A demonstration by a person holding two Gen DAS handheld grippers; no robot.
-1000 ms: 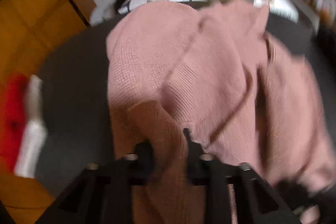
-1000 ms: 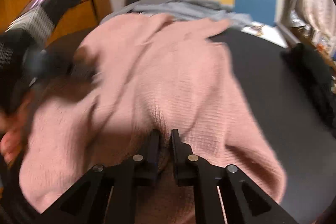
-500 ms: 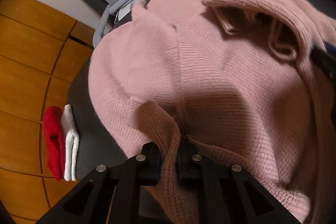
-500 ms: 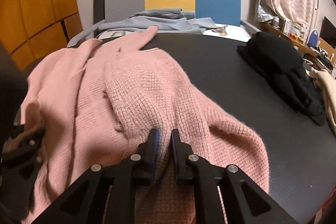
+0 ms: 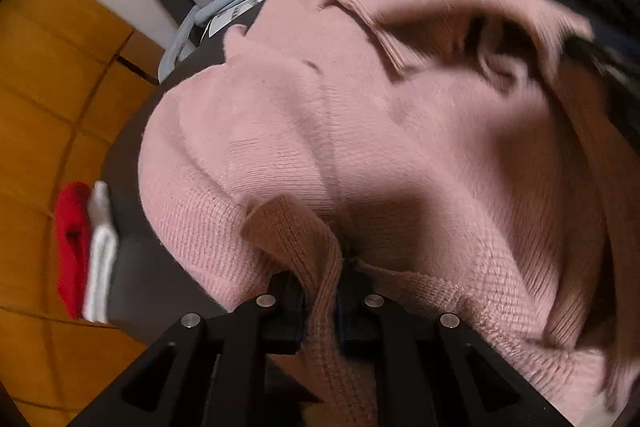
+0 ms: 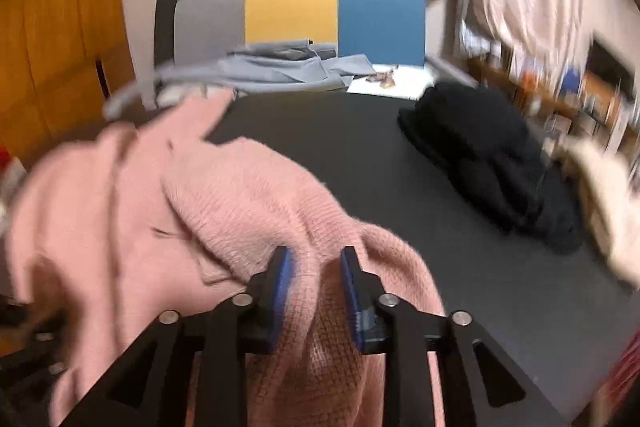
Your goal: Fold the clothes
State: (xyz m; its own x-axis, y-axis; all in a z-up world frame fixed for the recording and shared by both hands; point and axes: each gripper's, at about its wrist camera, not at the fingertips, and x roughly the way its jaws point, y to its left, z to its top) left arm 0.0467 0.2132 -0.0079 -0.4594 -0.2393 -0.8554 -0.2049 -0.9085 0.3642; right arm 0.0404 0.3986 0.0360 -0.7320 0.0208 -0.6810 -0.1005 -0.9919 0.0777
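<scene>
A pink knit sweater (image 5: 400,147) lies crumpled on the dark table (image 6: 360,147). My left gripper (image 5: 322,275) pinches a ribbed edge of it; its jaws are starting to open while the fabric still fills the narrow gap. In the right wrist view the sweater (image 6: 240,203) bulges up between the blue pads (image 6: 282,275) of my right gripper (image 6: 316,267). These jaws are opening, stand clearly apart, and the knit lies loosely between them.
A black garment (image 6: 492,163) lies on the table's right side beside a cream one (image 6: 608,207). A grey-blue garment (image 6: 280,67) drapes at the far edge by a grey, yellow and blue chair back (image 6: 336,11). Red (image 5: 72,247) and white (image 5: 100,247) folded items sit left.
The right gripper's jaws have parted from a tight pinch on the sweater, and its view has swung up toward the chair. The left gripper keeps its hold and has shifted a little.
</scene>
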